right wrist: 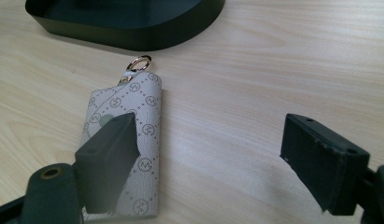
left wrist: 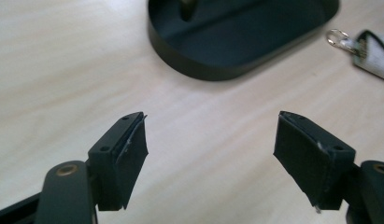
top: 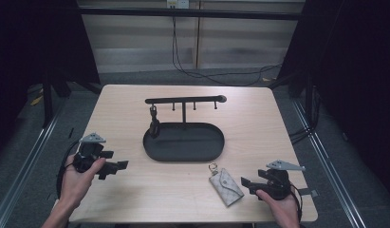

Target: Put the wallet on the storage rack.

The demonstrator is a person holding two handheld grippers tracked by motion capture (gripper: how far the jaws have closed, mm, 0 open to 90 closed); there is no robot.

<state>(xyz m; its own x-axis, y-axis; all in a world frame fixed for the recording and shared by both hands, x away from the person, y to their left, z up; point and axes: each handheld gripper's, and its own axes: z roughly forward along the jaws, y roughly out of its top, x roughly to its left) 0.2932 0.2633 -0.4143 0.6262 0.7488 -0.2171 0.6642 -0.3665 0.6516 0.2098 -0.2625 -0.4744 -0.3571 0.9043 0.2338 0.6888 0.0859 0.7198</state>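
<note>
High view: key pouch [top: 226,186] lay flat on wooden table [top: 135,190], ring toward the black oval tray [top: 183,142] of the hook stand [top: 185,100], one dark key fob [top: 154,124] hanging there already. Right gripper [top: 246,183] just beside pouch, likely lined up to grab it. Left gripper [top: 119,165] off at left, well apart.

Left gripper view: jaws wide apart, nothing between, bare table below; tray ahead.

Right gripper view: jaws spread wide, not pinching; pouch [right wrist: 129,135] under the left jaw, its ring [right wrist: 138,63] near tray [right wrist: 133,37]
</note>
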